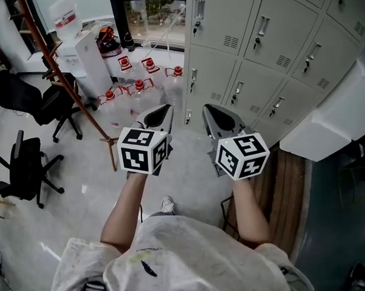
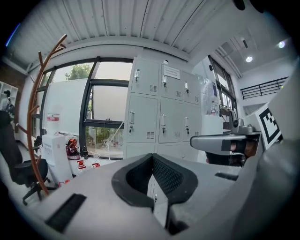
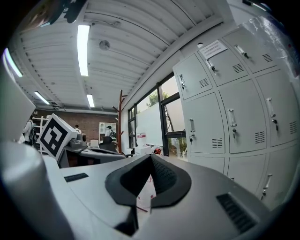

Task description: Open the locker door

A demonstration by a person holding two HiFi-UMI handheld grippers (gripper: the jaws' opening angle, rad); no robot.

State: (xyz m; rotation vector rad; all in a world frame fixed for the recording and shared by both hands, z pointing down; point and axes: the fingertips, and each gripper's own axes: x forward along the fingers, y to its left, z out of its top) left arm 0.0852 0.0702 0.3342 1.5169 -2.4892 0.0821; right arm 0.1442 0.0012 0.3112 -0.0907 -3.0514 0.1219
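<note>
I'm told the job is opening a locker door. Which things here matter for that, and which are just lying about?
For the job: lockers, doors closed; left gripper and right gripper, both shut and empty.

Just lying about: red-capped water bottles, water dispenser, office chairs, wooden coat stand.

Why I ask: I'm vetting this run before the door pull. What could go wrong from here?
1. Both the left gripper and right gripper have their fingers shut, short of the lockers; unless one opens, it may glance off a slim handle.
2. The doors look alike, so the wrong one could get pulled.
3. Red-capped bottles stand on the floor by the lockers' left end; a step could knock them.
</note>
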